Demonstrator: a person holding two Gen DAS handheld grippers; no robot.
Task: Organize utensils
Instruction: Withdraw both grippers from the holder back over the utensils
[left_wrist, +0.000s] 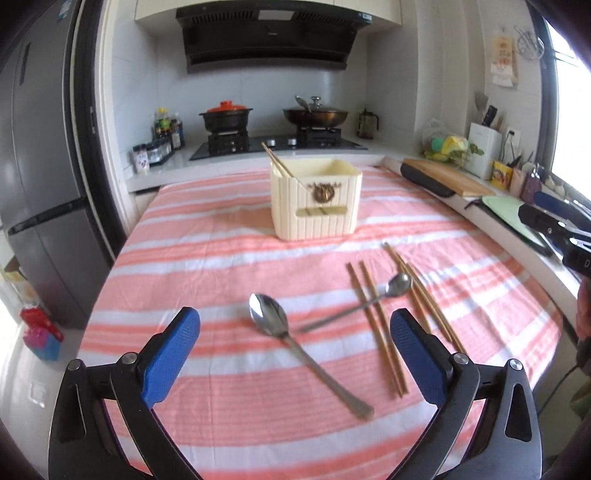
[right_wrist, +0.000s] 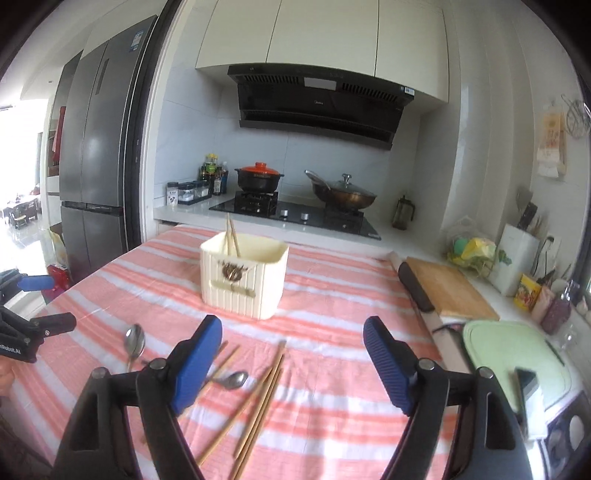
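Left hand-held gripper (left_wrist: 295, 343) hovers wide and empty, a big spoon (left_wrist: 269, 315) lying between its fingers on the table (left_wrist: 221, 236); right hand-held gripper (right_wrist: 293, 352) is wide too, chopsticks (right_wrist: 258, 398) below it, the holder (right_wrist: 243, 273) ahead

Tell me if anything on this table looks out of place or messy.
Yes. The small spoon lies crossed over a chopstick pair, and the big spoon lies loose on the cloth. Only one chopstick pair stands in the holder. Nothing looks spilled or broken.
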